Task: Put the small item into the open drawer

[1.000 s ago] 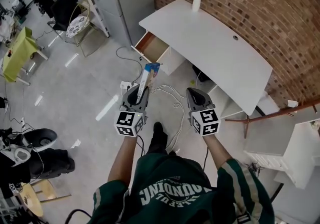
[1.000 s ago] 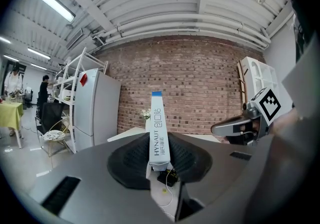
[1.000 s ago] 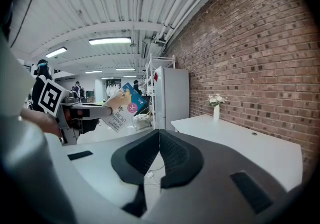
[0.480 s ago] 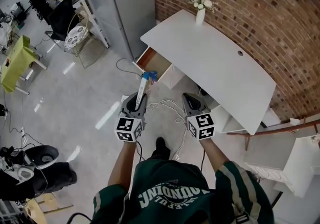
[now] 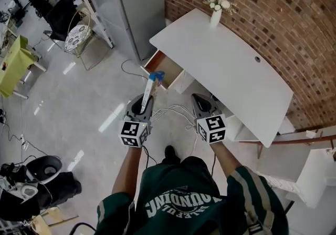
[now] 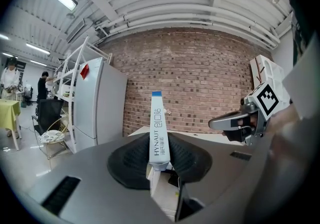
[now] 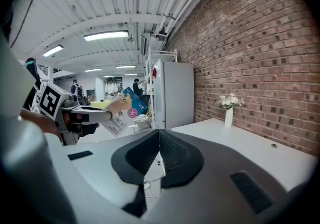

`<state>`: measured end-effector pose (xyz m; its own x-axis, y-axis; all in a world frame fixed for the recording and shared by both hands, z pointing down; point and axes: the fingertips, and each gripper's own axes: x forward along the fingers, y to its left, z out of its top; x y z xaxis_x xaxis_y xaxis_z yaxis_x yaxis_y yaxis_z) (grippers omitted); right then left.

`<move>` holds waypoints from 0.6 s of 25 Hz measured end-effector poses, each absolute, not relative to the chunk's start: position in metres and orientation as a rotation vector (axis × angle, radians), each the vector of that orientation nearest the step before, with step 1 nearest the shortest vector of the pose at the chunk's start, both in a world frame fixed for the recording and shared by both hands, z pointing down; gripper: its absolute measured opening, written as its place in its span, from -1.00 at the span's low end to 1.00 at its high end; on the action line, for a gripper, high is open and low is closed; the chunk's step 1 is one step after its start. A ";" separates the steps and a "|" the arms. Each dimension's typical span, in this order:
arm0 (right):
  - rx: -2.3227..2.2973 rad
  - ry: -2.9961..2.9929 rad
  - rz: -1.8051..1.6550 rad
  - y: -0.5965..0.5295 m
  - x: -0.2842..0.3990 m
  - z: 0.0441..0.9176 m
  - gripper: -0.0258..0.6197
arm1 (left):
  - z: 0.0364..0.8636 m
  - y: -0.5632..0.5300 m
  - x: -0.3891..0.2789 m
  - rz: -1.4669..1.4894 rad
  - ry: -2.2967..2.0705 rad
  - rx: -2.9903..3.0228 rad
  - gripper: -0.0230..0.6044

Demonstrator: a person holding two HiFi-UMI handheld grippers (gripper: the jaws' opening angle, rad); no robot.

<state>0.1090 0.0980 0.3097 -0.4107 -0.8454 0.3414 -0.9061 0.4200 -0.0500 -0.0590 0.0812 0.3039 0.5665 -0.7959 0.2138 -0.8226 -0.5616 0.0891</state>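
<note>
My left gripper [image 5: 143, 103] is shut on a thin white box with a blue end [image 5: 149, 85], which sticks up and forward out of the jaws. In the left gripper view the box [image 6: 159, 130] stands edge-on between the black pads [image 6: 134, 160]. The right gripper [image 5: 201, 103] is level with it on the right, shut and empty; its pads [image 7: 172, 155] meet at the tip. Ahead, the open wooden-lined drawer [image 5: 159, 65] juts from the left end of the white desk [image 5: 231, 68]. Both grippers hang over the floor, short of the drawer.
A white vase of flowers [image 5: 216, 14] stands at the desk's far corner against the brick wall [image 5: 273, 13]. A grey fridge [image 5: 134, 2] is left of the desk. White cables [image 5: 176, 114] lie on the floor under the grippers. White shelves [image 5: 310, 168] stand at the right.
Both grippers have moved forward together toward the desk, and the drawer now lies closer to the box's tip. The box has turned edge-on to the head view. Neither pair of jaws has changed.
</note>
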 end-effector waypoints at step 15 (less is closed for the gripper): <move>1.475 -2.420 0.368 0.014 0.096 0.332 -0.84 | 0.340 -0.001 -0.066 0.266 -1.374 2.532 -0.62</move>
